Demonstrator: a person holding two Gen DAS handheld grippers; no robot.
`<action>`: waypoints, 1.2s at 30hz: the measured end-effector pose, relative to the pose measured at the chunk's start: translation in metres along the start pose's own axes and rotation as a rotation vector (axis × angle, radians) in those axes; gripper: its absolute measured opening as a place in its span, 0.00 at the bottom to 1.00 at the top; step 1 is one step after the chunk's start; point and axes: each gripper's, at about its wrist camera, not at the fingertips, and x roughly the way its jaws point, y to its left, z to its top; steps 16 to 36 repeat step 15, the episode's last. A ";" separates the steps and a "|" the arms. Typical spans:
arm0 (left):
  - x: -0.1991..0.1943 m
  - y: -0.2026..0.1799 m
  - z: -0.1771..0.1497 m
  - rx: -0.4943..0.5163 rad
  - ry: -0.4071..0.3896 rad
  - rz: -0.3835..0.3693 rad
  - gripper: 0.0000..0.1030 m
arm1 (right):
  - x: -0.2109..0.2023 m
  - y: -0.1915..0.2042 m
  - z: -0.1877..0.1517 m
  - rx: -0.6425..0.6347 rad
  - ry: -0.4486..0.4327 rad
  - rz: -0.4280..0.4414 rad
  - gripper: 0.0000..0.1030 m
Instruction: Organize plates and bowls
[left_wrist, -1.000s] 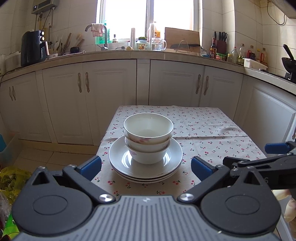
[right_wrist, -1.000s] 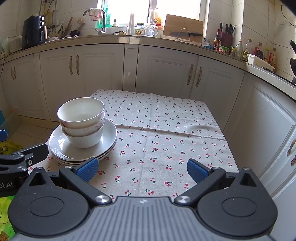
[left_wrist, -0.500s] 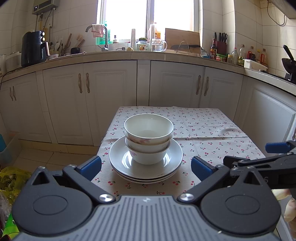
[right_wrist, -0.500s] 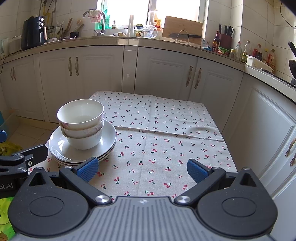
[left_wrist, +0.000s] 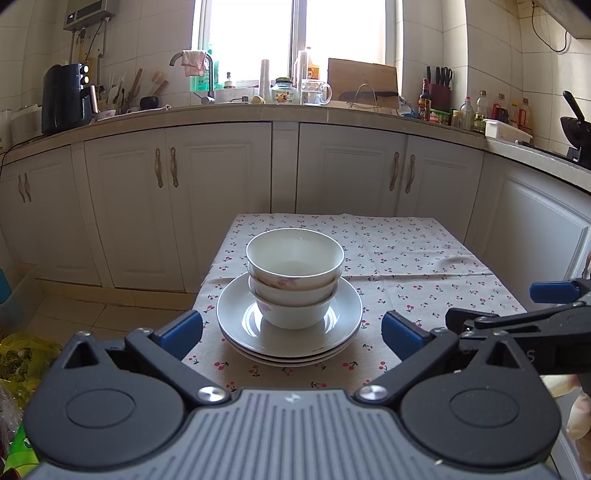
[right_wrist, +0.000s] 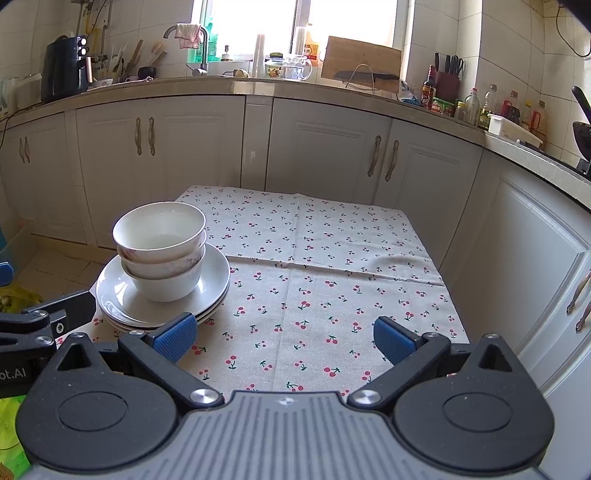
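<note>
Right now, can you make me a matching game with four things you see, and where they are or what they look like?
Things:
1. bowls
2. plates
3. tablecloth
4. left gripper

Clues:
A. cherry pattern
B. open, holding nothing
C. nested on top of the plates
D. stacked directly on the cloth

Pairs: 1-C, 2-D, 3-A, 4-B
</note>
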 end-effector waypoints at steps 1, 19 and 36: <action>0.000 0.000 0.000 0.000 0.000 0.001 0.99 | 0.000 0.000 0.000 -0.001 -0.001 -0.001 1.00; -0.001 0.000 0.000 0.001 -0.004 -0.002 0.99 | -0.002 0.000 -0.001 0.002 -0.009 -0.005 1.00; -0.001 0.000 0.000 0.001 -0.004 -0.002 0.99 | -0.002 0.000 -0.001 0.002 -0.009 -0.005 1.00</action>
